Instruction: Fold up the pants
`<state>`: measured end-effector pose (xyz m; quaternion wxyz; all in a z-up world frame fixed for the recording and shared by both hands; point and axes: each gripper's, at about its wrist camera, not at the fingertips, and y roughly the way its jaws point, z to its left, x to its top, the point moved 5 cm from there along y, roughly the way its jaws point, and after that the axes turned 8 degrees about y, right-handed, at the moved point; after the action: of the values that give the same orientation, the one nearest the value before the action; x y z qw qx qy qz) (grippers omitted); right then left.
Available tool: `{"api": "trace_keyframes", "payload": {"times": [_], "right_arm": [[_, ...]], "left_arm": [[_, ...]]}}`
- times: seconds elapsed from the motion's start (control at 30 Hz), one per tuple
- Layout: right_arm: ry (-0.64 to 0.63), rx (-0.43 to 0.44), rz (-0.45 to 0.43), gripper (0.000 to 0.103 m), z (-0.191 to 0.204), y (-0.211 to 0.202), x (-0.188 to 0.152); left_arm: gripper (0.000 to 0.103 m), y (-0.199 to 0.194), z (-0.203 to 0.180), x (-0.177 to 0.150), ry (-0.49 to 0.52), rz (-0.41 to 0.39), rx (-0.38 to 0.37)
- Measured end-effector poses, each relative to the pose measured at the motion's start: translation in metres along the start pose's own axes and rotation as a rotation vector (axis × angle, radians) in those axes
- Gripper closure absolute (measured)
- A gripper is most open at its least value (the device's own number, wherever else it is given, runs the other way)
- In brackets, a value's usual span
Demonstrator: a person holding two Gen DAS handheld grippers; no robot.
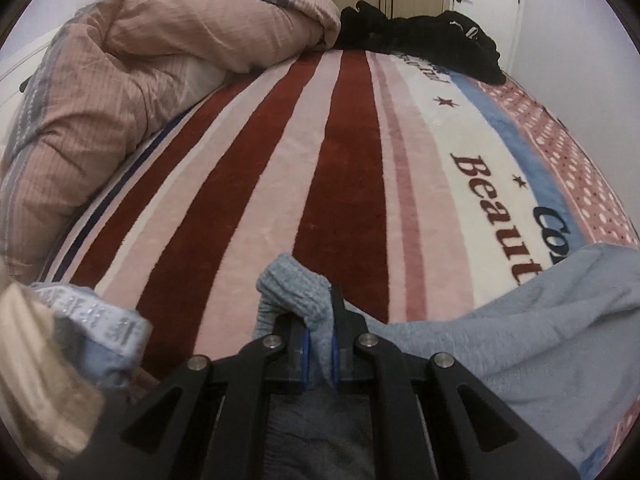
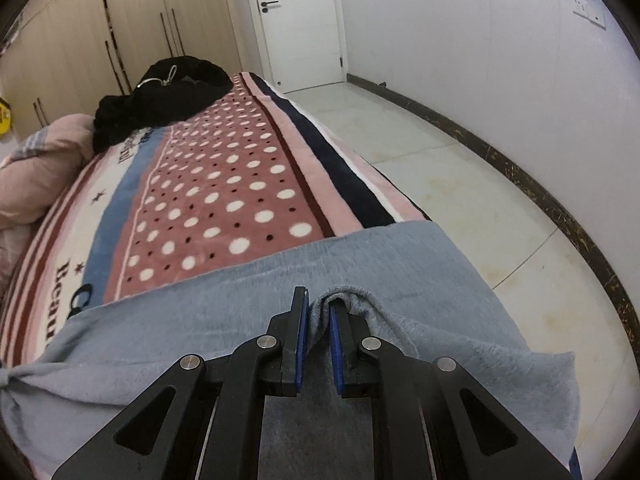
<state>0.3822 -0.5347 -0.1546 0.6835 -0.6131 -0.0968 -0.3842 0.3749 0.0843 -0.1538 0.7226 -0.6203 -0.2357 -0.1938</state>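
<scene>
Gripping the pants (image 2: 248, 320) over the bed (image 1: 320, 160), both grippers (image 1: 319, 344) (image 2: 318, 340) have jaws clamped on thin bunched fabric; tugging apart could slip either pinch.

Pale blue fleecy pants (image 2: 360, 264) lie on a red-and-pink striped, polka-dotted blanket (image 1: 280, 168), beside seemingly black clothing (image 1: 420, 36).

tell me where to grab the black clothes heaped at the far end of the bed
Take the black clothes at the raised top of the heap, coming down from above: it is a loose bunched mound with no flat edge showing. Both claws are busy now, the left claw and right claw each shut on the blue pants.
</scene>
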Motion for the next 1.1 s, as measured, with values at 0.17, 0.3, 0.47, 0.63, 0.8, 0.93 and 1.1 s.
{"api": "trace_keyframes", "payload": {"times": [0.17, 0.3, 0.47, 0.63, 0.8, 0.93, 1.1], "right_arm": [[-0.034, 0.021, 0.051, 0.049, 0.01, 0.015, -0.009], [-0.048, 0.054, 0.019, 0.042, 0.017, -0.006, -0.014], [-0.138, 0.119, -0.039, 0.04, 0.047, -0.054, -0.022], [-0.23, 0.239, -0.036, 0.038, 0.089, -0.09, -0.041], [-0.315, 0.282, 0.075, 0.038, 0.117, -0.07, -0.074], [-0.311, 0.283, 0.128, 0.041, 0.114, -0.032, -0.086], [-0.315, 0.249, 0.16, 0.058, 0.112, 0.012, -0.078]], "left_arm": [[0.036, -0.019, -0.002, 0.001, 0.046, -0.053, 0.04], [0.017, -0.052, -0.002, 0.007, 0.077, -0.136, 0.02], [0.017, -0.097, -0.015, 0.01, 0.108, -0.221, -0.073], [0.017, -0.104, -0.056, 0.0, 0.205, -0.21, -0.19], [0.017, -0.069, -0.096, -0.026, 0.273, -0.121, -0.264], [0.017, -0.035, -0.099, -0.044, 0.252, -0.058, -0.26], [0.017, -0.022, -0.097, -0.053, 0.24, -0.069, -0.261]]}}
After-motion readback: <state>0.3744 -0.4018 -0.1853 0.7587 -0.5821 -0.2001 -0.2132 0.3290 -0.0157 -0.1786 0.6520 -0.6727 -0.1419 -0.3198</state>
